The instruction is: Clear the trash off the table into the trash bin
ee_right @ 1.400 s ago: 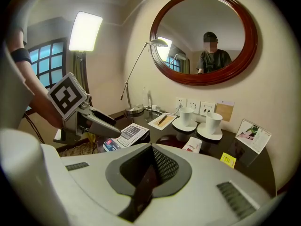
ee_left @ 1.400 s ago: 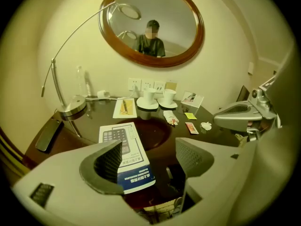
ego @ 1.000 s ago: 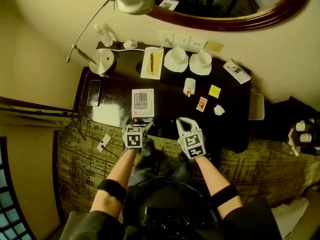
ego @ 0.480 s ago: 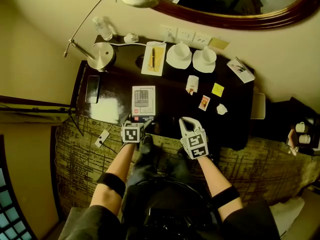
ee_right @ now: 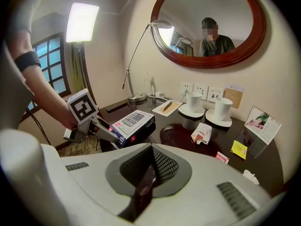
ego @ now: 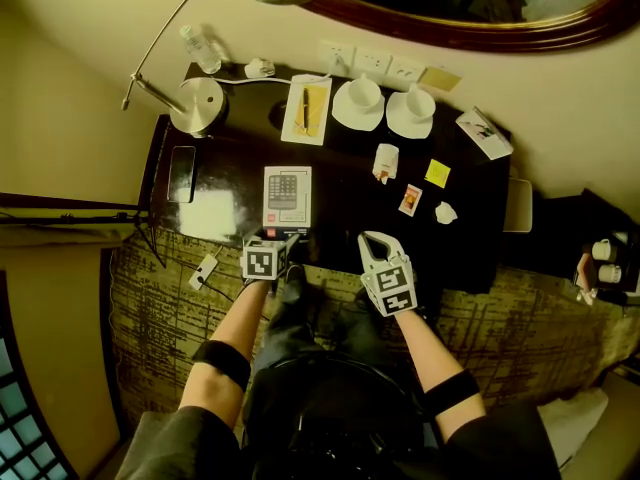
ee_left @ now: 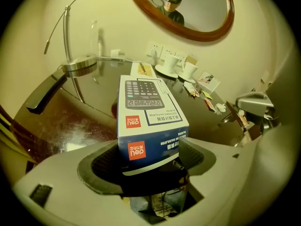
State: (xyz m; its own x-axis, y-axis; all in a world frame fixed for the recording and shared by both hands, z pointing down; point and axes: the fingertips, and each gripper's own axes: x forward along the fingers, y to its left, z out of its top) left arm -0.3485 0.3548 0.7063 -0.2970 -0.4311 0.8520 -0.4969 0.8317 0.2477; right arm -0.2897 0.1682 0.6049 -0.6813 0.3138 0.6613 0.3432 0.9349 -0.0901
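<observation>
The calculator box (ee_left: 150, 108) lies flat on the desk (ego: 345, 223), close to the front edge and left of the middle. Its long axis runs straight away from me toward the wall, with the short near end facing my left claw (ego: 279, 240). That claw points steeply down at that near end, so the box lies dead ahead of it, lengthwise along the line the claw looks down.

The jaws straddle the box across its width, not its length. They have just been closing, and the box end sits between them. In the left gripper view the right pad looks to be against the box's side, while a dark gap shows on the left. I judge the grip not yet made, the jaws wide and nothing held. To finish, I reckon they only need to close evenly across the width, since the box is already square to them.

My right claw (ego: 377, 252) hangs just beside the left one at the desk's front edge, jaws pressed together with nothing between them. It is clearly the farther of the two from the box.

Further right on the desk lie a crumpled wrapper (ego: 385, 162), a yellow note (ego: 436, 173), a small sachet (ego: 408, 200) and a wad of paper (ego: 445, 212), all nearer that right claw. I can't pick out the trash bin for certain in any view.
</observation>
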